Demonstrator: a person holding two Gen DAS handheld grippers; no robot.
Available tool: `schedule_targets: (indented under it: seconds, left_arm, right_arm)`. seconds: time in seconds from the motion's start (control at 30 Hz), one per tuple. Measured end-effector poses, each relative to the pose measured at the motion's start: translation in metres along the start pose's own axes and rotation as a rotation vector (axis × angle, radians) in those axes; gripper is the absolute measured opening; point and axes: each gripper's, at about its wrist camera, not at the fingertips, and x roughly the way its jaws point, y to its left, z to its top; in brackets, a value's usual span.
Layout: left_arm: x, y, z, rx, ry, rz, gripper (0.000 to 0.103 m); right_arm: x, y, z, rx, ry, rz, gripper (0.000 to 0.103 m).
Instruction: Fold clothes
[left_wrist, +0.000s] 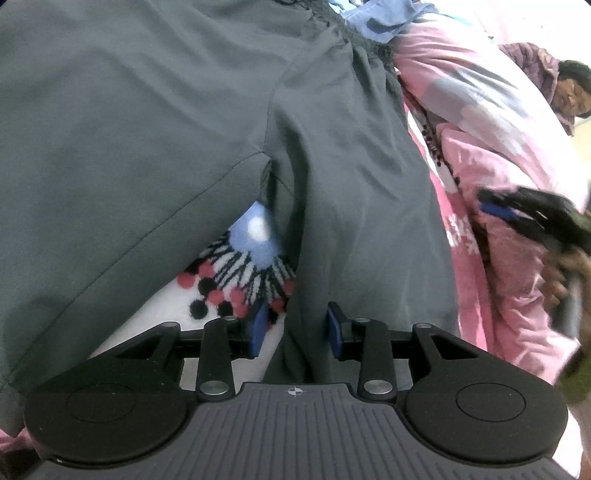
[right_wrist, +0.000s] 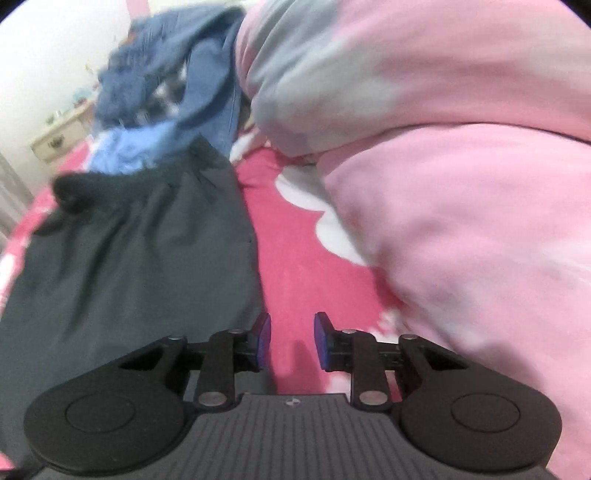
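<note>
Dark grey shorts (left_wrist: 155, 122) lie spread on a patterned bed cover, waistband at the far end. My left gripper (left_wrist: 295, 330) is open, its blue pads on either side of the inner hem of one leg, cloth running between them. In the right wrist view the shorts (right_wrist: 129, 266) lie at the left. My right gripper (right_wrist: 291, 339) is open and empty over the red cover (right_wrist: 295, 258), just right of the shorts' edge. It also shows blurred at the right of the left wrist view (left_wrist: 517, 214).
A bulky pink quilt (right_wrist: 461, 184) rises along the right. Blue clothes (right_wrist: 177, 85) are heaped beyond the waistband. A person (left_wrist: 569, 92) sits at the far right. A small cream cabinet (right_wrist: 59, 136) stands off the bed at the far left.
</note>
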Motion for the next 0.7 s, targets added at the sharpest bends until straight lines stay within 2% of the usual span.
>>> schedule_targets:
  seconds: [0.17,0.2,0.27,0.33,0.43,0.53,0.7]
  left_arm:
    - [-0.003,0.001,0.001,-0.010,-0.007,-0.009,0.034]
    - [-0.003,0.000,0.001,-0.010,-0.013,-0.006,0.034]
    - [-0.005,-0.001,0.001,-0.005,-0.028,-0.003,0.034]
    - [-0.007,-0.003,0.001,-0.002,-0.032,-0.006,0.034]
    - [-0.007,-0.003,0.000,-0.008,-0.004,-0.038,0.034]
    - [0.000,-0.001,-0.001,-0.040,0.078,-0.058,0.034]
    - [-0.001,-0.007,-0.008,-0.049,0.184,-0.076,0.034]
  right_arm:
    - [-0.081,-0.042,-0.008,0.203,-0.011,0.136,0.040]
    - [-0.096,-0.052,-0.015,0.249,-0.004,0.182,0.047]
    - [-0.118,-0.076,-0.028,0.367,0.028,0.276,0.049]
    - [-0.124,-0.088,-0.040,0.404,0.060,0.284,0.051]
    - [-0.117,-0.091,-0.061,0.382,0.131,0.210,0.053]
    - [-0.094,-0.086,-0.084,0.348,0.193,0.153,0.052]
    - [-0.048,-0.076,-0.109,0.344,0.269,0.194,0.053]
